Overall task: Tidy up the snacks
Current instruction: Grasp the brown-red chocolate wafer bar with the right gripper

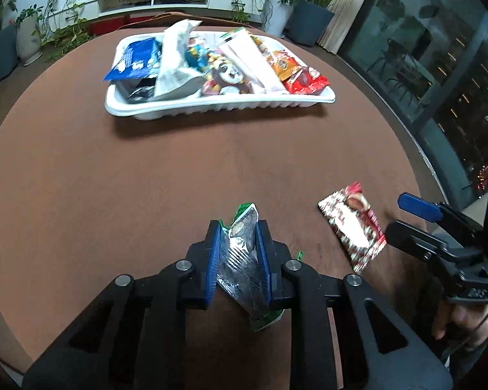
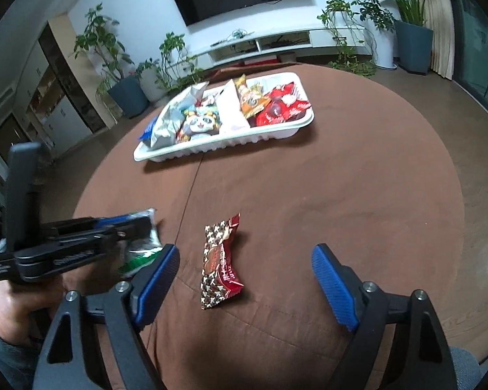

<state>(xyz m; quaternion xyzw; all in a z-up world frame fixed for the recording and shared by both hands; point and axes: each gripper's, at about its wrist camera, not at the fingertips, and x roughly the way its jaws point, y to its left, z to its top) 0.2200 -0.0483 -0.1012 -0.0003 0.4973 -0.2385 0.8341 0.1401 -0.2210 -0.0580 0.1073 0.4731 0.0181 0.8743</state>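
Left tool (image 1: 237, 253), at 6 o'clock in the left wrist view, is clamped on a silver-and-green snack packet (image 1: 240, 260), both blue pads pressing its crumpled foil. Right tool (image 2: 244, 279) stands wide, nothing gripped, its pads flanking without touching a red-and-brown snack packet (image 2: 221, 263) lying flat on the brown surface (image 2: 341, 195) just ahead, toward 12 o'clock. Farther on, toward 12 o'clock in both views, a white tray (image 1: 211, 109) rests on the surface, filled with assorted snack packets, blue at its left end, red at its right.
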